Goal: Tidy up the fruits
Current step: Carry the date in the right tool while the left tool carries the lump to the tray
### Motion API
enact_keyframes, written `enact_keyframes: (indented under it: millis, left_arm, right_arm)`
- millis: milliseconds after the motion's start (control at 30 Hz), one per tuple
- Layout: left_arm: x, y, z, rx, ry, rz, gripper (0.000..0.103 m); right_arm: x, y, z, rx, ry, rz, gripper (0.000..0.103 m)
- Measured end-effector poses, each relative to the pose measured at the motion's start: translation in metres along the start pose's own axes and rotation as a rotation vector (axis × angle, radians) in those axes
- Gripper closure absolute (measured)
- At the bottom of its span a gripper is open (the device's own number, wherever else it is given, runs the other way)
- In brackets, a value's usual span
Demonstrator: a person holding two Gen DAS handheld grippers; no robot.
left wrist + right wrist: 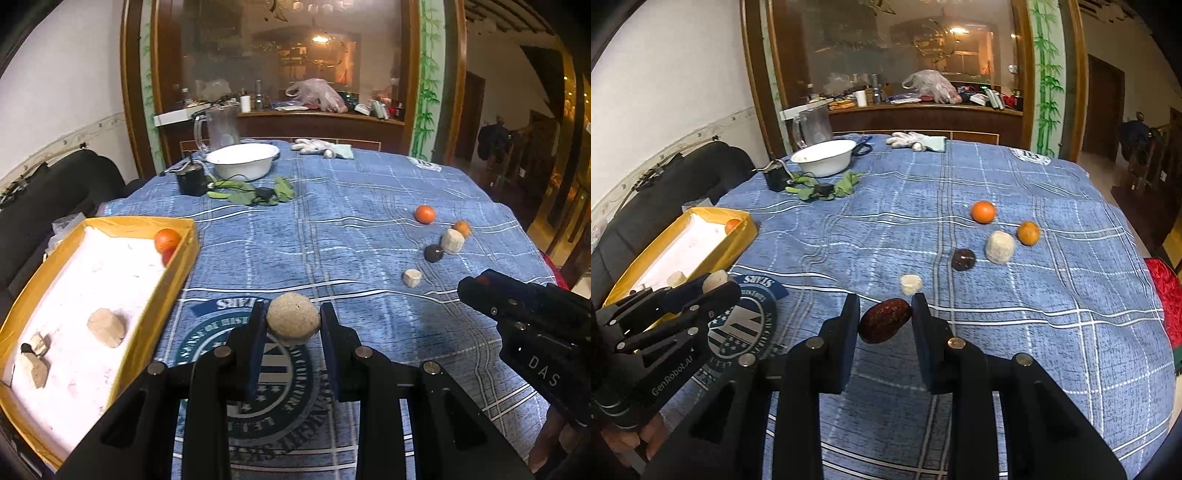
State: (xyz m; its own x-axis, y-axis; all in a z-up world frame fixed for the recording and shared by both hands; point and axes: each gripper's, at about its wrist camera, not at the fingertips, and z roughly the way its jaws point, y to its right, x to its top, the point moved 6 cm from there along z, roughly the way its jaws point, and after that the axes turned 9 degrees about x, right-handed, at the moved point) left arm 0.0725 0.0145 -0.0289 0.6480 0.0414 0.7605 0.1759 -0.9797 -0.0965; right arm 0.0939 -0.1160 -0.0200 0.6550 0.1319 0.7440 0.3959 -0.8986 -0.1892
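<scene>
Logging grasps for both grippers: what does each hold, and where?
Left gripper pinches a round tan speckled fruit by its sides; right gripper flanks a dark red wrinkled date at its ends.

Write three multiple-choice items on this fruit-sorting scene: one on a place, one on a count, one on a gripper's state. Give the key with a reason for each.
1. Where does the yellow box sit on the blue tablecloth?
A. its left edge
B. its far right corner
C. inside the white basin

2. How many orange fruits lie loose on the cloth?
A. none
B. two
C. five

3. What is between the fingers of the right gripper?
A. nothing
B. a white glove
C. a dark red fruit

Key:
1 A, the box lies at the left in both views.
2 B, one orange and a second orange lie at the right.
3 C, the dark red fruit sits between its fingers.
</scene>
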Motion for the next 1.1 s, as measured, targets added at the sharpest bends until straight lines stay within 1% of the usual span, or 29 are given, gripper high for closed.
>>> enact_keyframes:
  millis: [400,633,1100]
  left_arm:
    - [-0.005,-0.045,-0.006,0.096,-0.005,-0.051,0.075]
    - [-0.007,-0.079,-0.008,0.149,-0.011,-0.099,0.075]
    - [-0.021,-0.139,-0.012,0.239,-0.033,-0.191,0.075]
  right_arm:
    - [0.009,-0.039,0.018,0.073,-0.015,-0.069,0.073]
    - [0.018,-0.073,0.030,0.129,-0.019,-0.119,0.072]
    - [0.025,-0.142,0.058,0.227,-0.043,-0.212,0.072]
